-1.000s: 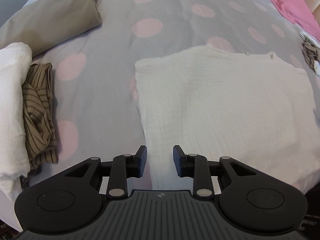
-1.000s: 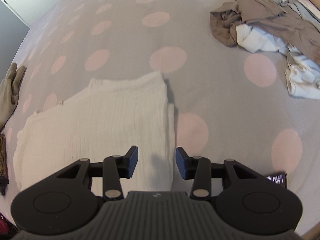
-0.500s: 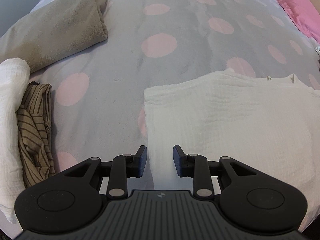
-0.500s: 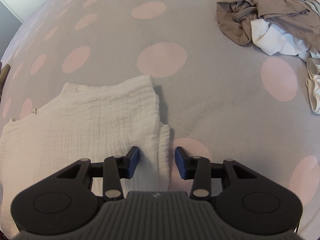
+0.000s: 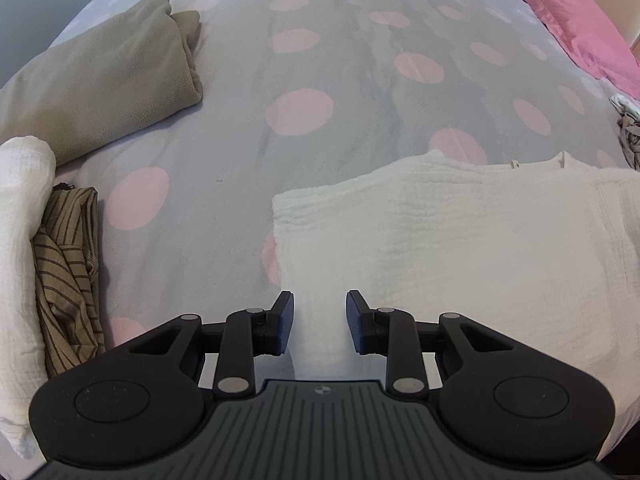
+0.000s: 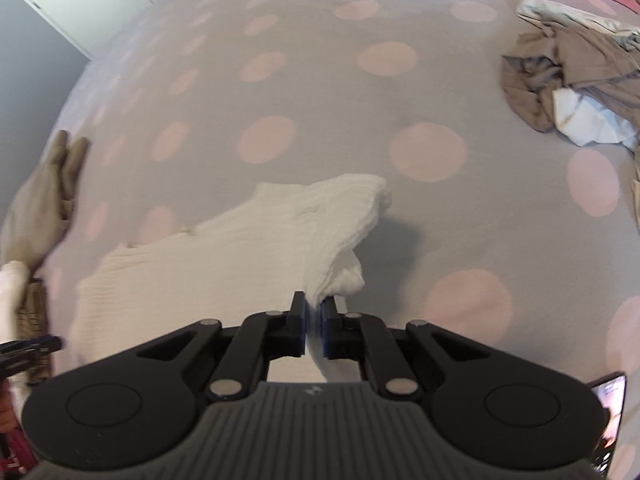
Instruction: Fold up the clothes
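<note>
A grey bedspread with pink polka dots (image 5: 240,152) covers the bed and carries everything. On it, near the front, lies the white crinkled muslin garment (image 5: 460,248), folded flat in the left wrist view. In the right wrist view its right edge (image 6: 340,240) is bunched and raised off the bedspread. A folded taupe fleece blanket (image 5: 104,80) sits far left, and in front of it lie a white crinkled cloth (image 5: 20,248) and, touching it, a brown striped garment (image 5: 68,280). A pink pillow (image 5: 580,20) lies at the top right. A loose heap of taupe and white clothes (image 6: 580,92) rests at the right, well apart from the white garment.

The left hand-held gripper (image 5: 319,322) hangs over the garment's left edge, its jaws spread and gripping nothing. The right hand-held gripper (image 6: 314,326) is closing, its pads pinching the garment's bunched edge.
</note>
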The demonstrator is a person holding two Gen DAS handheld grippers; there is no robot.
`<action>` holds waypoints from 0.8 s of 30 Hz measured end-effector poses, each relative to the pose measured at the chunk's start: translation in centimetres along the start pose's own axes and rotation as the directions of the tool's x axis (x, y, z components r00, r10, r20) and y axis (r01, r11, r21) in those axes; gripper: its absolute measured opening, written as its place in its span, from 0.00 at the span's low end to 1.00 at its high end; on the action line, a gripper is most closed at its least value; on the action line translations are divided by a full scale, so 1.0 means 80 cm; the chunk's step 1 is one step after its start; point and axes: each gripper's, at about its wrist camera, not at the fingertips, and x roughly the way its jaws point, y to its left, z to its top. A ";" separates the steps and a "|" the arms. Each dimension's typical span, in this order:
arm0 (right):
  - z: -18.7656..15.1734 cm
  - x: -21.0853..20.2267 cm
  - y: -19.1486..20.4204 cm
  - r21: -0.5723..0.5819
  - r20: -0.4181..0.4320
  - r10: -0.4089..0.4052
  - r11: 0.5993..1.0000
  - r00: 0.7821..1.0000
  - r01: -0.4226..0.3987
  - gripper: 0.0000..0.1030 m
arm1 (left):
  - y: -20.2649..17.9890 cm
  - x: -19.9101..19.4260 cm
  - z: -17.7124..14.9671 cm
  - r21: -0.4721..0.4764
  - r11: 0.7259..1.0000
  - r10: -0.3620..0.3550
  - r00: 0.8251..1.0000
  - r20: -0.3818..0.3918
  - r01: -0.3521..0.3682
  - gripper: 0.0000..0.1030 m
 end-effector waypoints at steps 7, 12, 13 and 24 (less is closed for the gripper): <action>-0.009 -0.034 0.105 -0.070 -0.003 0.142 0.987 0.990 -0.142 0.08 | 0.010 -0.020 0.003 -0.058 0.996 -0.062 0.996 0.057 0.066 0.26; -0.026 -0.022 0.181 -0.120 -0.049 0.217 0.968 0.975 -0.221 0.08 | 0.016 -0.034 0.000 -0.038 0.992 -0.115 0.989 0.092 0.119 0.19; -0.029 -0.017 0.196 -0.126 -0.059 0.229 0.964 0.972 -0.235 0.08 | 0.018 -0.036 0.000 -0.034 0.991 -0.128 0.987 0.097 0.131 0.17; -0.056 0.088 0.322 -0.113 -0.195 0.282 0.945 0.939 -0.307 0.08 | 0.047 -0.034 -0.013 -0.061 0.982 -0.173 0.977 0.126 0.181 0.07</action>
